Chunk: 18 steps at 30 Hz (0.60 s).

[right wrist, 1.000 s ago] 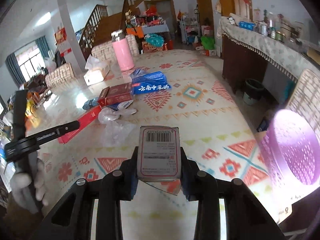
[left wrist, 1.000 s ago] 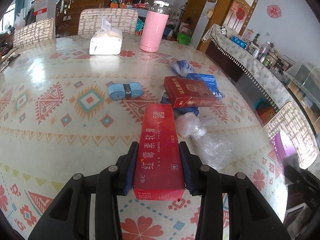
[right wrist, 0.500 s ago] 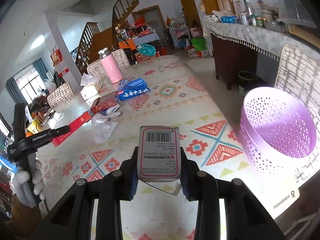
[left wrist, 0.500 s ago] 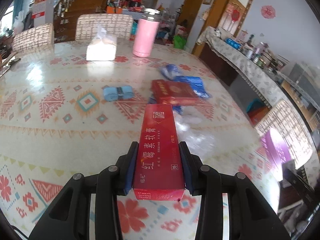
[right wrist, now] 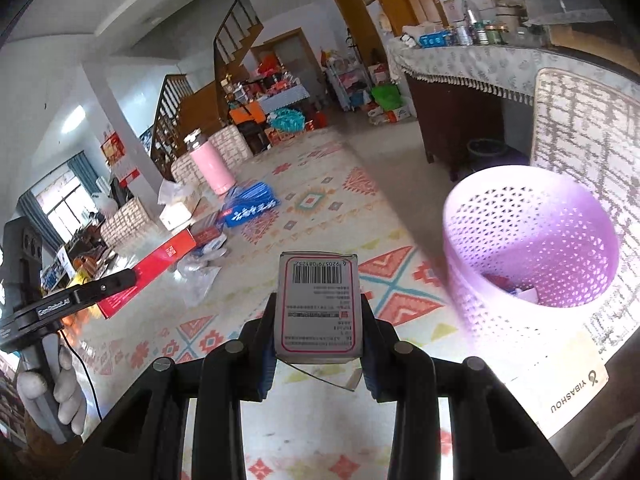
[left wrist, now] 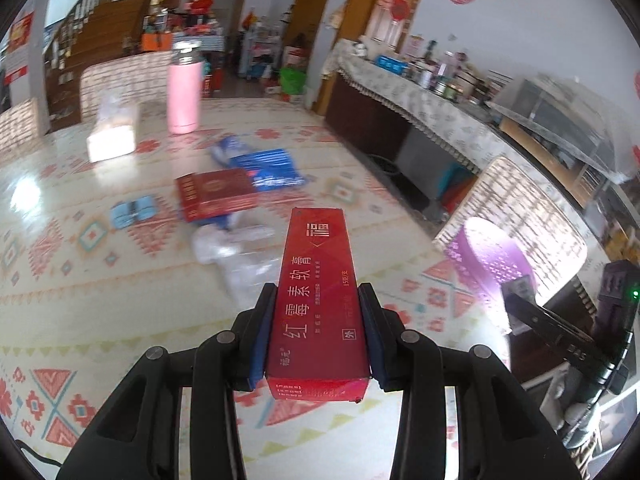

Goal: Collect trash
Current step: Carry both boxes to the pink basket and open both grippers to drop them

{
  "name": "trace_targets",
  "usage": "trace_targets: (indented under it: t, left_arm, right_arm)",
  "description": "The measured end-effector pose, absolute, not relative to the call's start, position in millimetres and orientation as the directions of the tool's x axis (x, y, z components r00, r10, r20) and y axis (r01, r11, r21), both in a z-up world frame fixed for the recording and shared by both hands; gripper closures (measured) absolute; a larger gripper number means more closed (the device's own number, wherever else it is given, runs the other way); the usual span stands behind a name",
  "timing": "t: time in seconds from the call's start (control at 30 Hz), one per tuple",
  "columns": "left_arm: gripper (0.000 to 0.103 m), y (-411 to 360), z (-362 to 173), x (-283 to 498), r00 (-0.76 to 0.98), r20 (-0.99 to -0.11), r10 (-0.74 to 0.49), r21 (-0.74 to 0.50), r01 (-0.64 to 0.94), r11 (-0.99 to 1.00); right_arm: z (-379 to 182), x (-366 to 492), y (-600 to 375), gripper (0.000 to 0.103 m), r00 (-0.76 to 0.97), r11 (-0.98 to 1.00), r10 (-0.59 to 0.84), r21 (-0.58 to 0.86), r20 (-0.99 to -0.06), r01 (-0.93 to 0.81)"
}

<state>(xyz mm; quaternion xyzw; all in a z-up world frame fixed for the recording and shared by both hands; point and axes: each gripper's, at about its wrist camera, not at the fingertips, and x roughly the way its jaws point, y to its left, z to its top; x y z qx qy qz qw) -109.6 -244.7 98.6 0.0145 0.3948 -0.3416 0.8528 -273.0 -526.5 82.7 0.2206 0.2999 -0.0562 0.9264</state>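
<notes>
Gripping a long red cardboard carton [left wrist: 318, 300] in the left fingers [left wrist: 262, 336] and a small grey barcoded box [right wrist: 319, 306] in the right fingers [right wrist: 267, 344], both risk colliding or missing the perforated lilac plastic basket [right wrist: 480, 216] standing right of the patterned surface [left wrist: 100, 280].

The basket [right wrist: 532, 240] stands open-topped just off the table [right wrist: 320, 208] edge, a few scraps at its bottom, a chair back [right wrist: 580, 128] close behind. The table between basket and wrapper heap [right wrist: 200, 276] lies bare. Further off, a red carton [left wrist: 216, 196], blue packet [left wrist: 268, 168], flask [left wrist: 184, 92] and tissues [left wrist: 112, 136] crowd the table.
</notes>
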Motion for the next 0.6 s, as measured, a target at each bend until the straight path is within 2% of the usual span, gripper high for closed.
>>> trace_targets:
  t: [0.2,0.6]
  left_arm:
    - [0.064,-295,108,-120,0.405,-0.689,-0.601,-0.221,0.673,0.706]
    - [0.064,-448,113,-138,0.247,-0.72,-0.649,-0.197,0.824,0.532]
  right_arm:
    - [81,-291,-561,0.066,0.816,0.874,-0.033,0.379,-0.577,0.303]
    - [82,-318,-645,0.065,0.785,0.81,-0.162,0.373,-0.598,0.452]
